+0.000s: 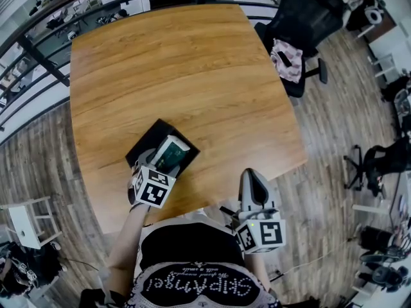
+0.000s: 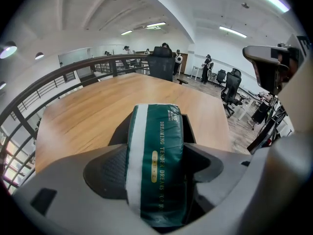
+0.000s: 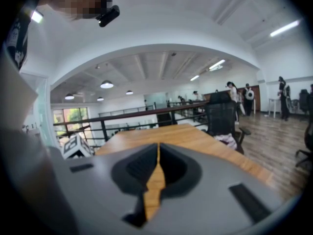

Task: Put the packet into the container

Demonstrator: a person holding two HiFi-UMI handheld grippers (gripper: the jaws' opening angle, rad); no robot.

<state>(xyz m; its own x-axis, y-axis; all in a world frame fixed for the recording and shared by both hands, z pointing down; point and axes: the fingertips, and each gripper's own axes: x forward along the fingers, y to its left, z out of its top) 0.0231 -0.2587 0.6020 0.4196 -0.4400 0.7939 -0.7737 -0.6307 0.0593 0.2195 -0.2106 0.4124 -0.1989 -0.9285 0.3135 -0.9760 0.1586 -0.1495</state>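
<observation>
A dark green packet (image 1: 169, 154) with a white stripe is clamped in my left gripper (image 1: 160, 162), which is shut on it. In the left gripper view the packet (image 2: 157, 158) stands on edge between the grey jaws, its far end over the black container (image 2: 190, 131). That black square container (image 1: 146, 140) lies on the wooden table (image 1: 186, 82) near the front edge, and the packet hangs over it. My right gripper (image 1: 255, 183) is shut and holds nothing, off the table's front edge to the right. In the right gripper view its jaws meet (image 3: 157, 166) with only a thin slit.
A black office chair (image 1: 302, 24) with a pink cloth (image 1: 287, 58) stands at the table's far right corner. A black railing (image 1: 38, 50) runs along the left and back. A white stool (image 1: 26, 223) sits on the floor at lower left.
</observation>
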